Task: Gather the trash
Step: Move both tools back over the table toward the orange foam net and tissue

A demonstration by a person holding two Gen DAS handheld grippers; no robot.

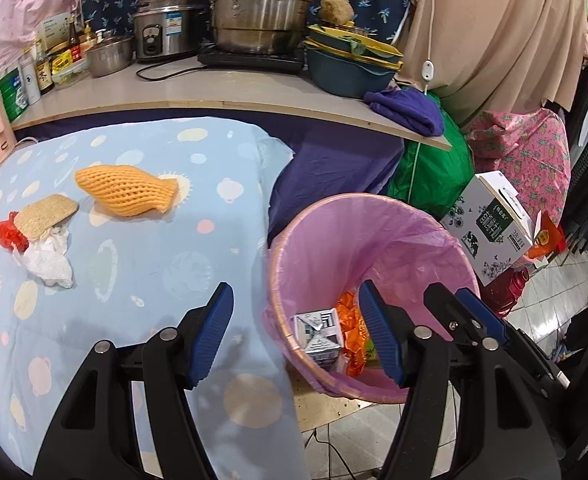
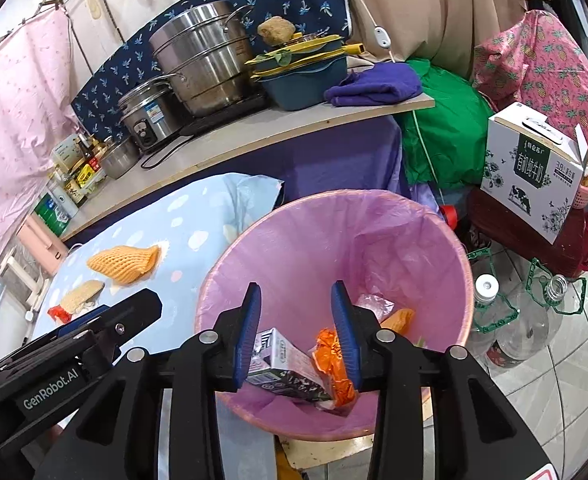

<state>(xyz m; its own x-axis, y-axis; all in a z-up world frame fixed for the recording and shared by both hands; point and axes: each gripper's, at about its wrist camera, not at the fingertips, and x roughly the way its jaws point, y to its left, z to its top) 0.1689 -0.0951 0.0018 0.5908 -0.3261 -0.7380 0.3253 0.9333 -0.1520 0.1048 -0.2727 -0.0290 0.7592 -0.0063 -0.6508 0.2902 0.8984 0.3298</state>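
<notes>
A trash bin with a pink liner (image 1: 374, 240) (image 2: 374, 248) stands beside the table with the blue spotted cloth (image 1: 154, 260). Inside it lie a small milk carton (image 1: 320, 336) (image 2: 282, 364) and an orange wrapper (image 1: 352, 320) (image 2: 332, 364). On the cloth lie an orange foam fruit net (image 1: 124, 190) (image 2: 124, 264), a tan scrub pad (image 1: 46, 214) (image 2: 82, 294), a red wrapper (image 1: 8, 234) and a crumpled white tissue (image 1: 50, 262). My left gripper (image 1: 296, 336) is open and empty over the table edge and bin rim. My right gripper (image 2: 296, 336) is open over the bin, above the carton.
A counter (image 1: 214, 88) behind holds steel pots (image 1: 262, 12), a rice cooker, bottles, stacked basins and a purple towel (image 1: 406, 112). Right of the bin stand a milk box (image 1: 490, 224) (image 2: 534, 168), green and pink bags, and empty plastic bottles (image 2: 526, 320) on the tiled floor.
</notes>
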